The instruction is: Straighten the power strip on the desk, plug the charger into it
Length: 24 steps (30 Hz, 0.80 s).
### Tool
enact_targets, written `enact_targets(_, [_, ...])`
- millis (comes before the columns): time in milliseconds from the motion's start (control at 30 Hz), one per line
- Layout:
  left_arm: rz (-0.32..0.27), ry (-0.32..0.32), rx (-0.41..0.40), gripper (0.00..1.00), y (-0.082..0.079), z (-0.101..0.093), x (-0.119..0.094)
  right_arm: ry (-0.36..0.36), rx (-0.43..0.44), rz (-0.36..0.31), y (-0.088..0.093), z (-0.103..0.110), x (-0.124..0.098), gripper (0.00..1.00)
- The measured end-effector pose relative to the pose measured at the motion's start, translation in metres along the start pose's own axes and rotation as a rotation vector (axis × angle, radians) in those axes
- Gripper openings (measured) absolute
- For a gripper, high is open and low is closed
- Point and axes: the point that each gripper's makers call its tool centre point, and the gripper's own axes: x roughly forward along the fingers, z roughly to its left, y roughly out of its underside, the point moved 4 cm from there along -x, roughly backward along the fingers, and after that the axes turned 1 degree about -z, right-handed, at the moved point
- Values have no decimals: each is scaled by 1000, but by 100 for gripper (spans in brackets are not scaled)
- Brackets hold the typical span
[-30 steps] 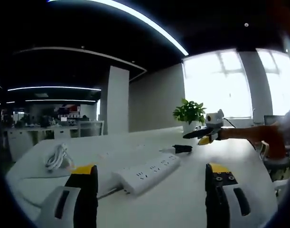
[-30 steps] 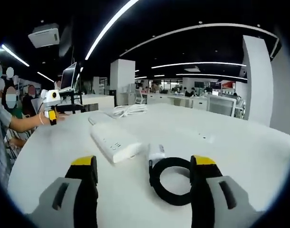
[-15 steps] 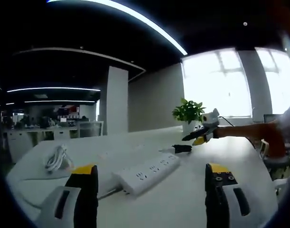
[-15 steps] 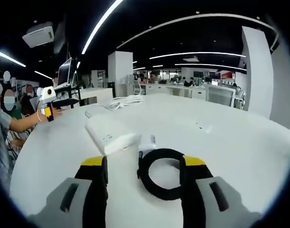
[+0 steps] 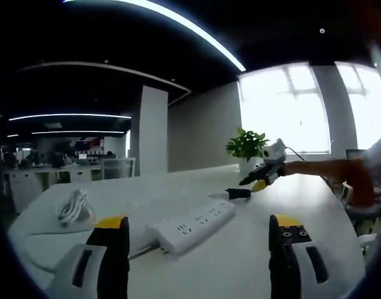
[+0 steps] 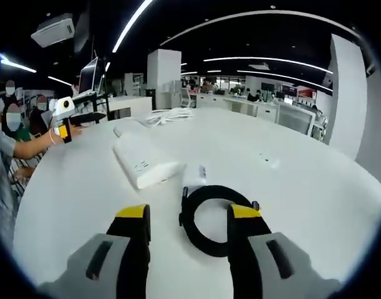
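The white power strip [image 5: 193,225] lies at an angle on the white desk [image 5: 240,268], just beyond my left gripper [image 5: 198,223], which is open and holds nothing. In the right gripper view the strip [image 6: 143,163] lies ahead on the left. The white charger [image 6: 193,177] and its black coiled cable [image 6: 202,244] lie right at my right gripper [image 6: 189,215]. Its jaws are still apart, the right one over the coil's right side. The left gripper view has the right gripper [image 5: 265,174] low over the charger [image 5: 237,194].
A coiled white cable [image 5: 75,205] lies at the desk's far left, and shows as [image 6: 168,115] beyond the strip. A potted plant [image 5: 247,146] stands at the far edge. People [image 6: 12,143] stand by a monitor [image 6: 90,93] left of the desk.
The right gripper has moved forward over the black coil and its jaws have narrowed. In the left gripper view it has dropped toward the charger. The left gripper has stayed put.
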Motion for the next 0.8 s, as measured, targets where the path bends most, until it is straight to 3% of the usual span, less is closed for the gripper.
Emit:
enact_targets(433, [5, 3, -4, 95, 3, 0, 3, -47, -51, 160, 3, 2, 15, 43])
enact_targets(800, [6, 4, -8, 95, 5, 1, 5, -64, -7, 248, 5, -3, 20, 36])
